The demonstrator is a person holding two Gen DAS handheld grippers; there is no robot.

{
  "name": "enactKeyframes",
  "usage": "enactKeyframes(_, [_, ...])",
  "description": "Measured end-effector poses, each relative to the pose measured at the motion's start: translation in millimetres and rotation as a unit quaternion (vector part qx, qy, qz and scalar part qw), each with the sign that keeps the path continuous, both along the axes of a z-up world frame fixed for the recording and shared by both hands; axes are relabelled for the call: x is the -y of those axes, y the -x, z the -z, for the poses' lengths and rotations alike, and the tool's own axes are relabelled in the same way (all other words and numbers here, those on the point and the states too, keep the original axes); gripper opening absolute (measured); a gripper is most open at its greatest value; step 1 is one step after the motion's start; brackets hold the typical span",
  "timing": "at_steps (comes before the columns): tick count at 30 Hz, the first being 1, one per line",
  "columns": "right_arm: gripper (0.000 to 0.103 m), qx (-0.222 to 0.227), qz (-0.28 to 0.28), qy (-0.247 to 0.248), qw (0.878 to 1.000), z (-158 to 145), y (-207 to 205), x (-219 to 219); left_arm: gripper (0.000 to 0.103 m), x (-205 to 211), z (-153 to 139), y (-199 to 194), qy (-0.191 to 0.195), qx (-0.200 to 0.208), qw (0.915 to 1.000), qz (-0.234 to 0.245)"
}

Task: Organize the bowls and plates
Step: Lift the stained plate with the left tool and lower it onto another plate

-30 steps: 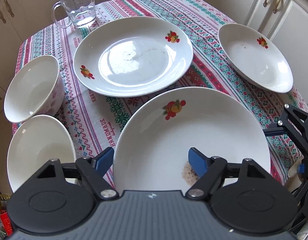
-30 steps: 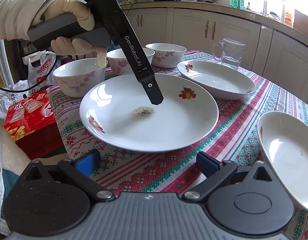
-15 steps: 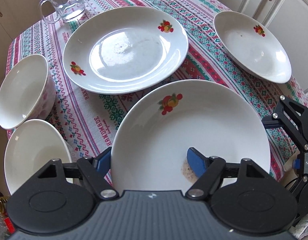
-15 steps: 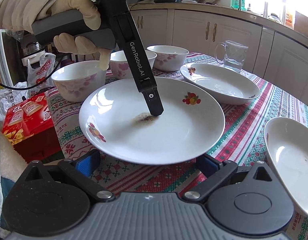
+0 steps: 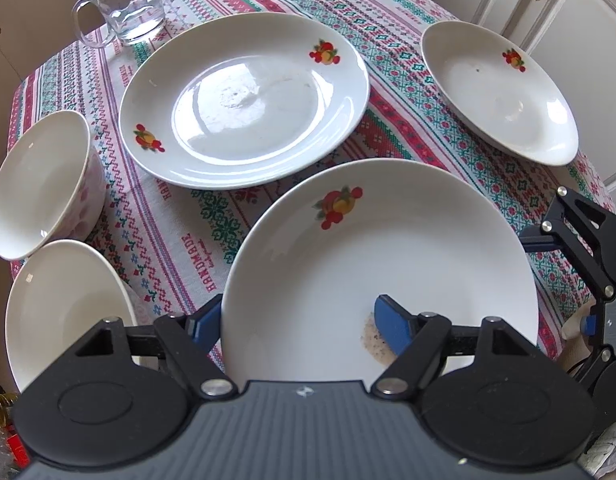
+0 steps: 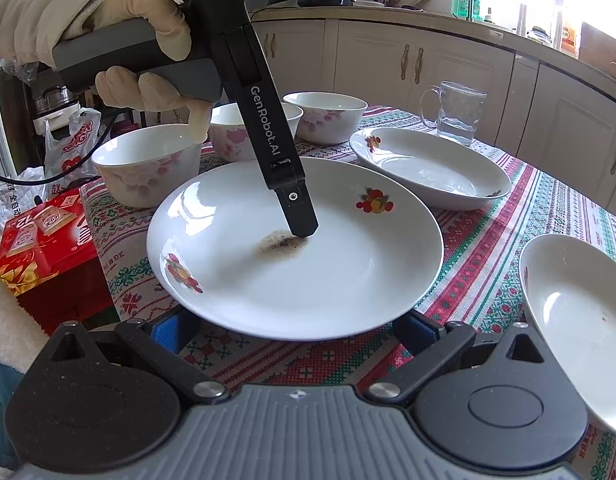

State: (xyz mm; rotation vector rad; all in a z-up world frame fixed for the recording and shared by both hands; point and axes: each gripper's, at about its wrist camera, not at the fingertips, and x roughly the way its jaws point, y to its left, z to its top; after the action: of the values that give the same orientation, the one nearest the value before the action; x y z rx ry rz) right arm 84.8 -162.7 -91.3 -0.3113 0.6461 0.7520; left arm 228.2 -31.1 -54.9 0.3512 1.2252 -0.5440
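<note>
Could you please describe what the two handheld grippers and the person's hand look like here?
The left gripper is a black tool with a grey handle and white lettering, "DAS" and "GenRobot.AI", down its finger. Its fingers end in blue pads. The right gripper looks alike: black linkages, blue pads, ribbed grey body. The hand wears a cream glove and pale sleeve.

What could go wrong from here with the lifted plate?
1. The left claw pinches the plate at one side only, and the plate hangs tilted; it may slip and drop onto the table.
2. The plate has a dark stain; stacking it could smear another dish.
3. The plate's near rim hangs right over the open right claw; raising that claw could knock it.
</note>
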Motion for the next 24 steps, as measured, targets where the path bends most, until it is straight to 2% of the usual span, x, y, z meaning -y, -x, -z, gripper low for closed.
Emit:
enactKeyframes(12, [0.103, -0.010, 0.003, -0.003, 1.000, -6, 0, 9, 0.078, 2, -6, 7, 0.012, 0.008, 0.9999, 0.008])
enactKeyframes(24, [0.103, 0.000, 0.004, -0.004, 1.000, -25, 0, 28, 0.077, 13, -23, 7, 0.029, 0.026, 0.9992, 0.013])
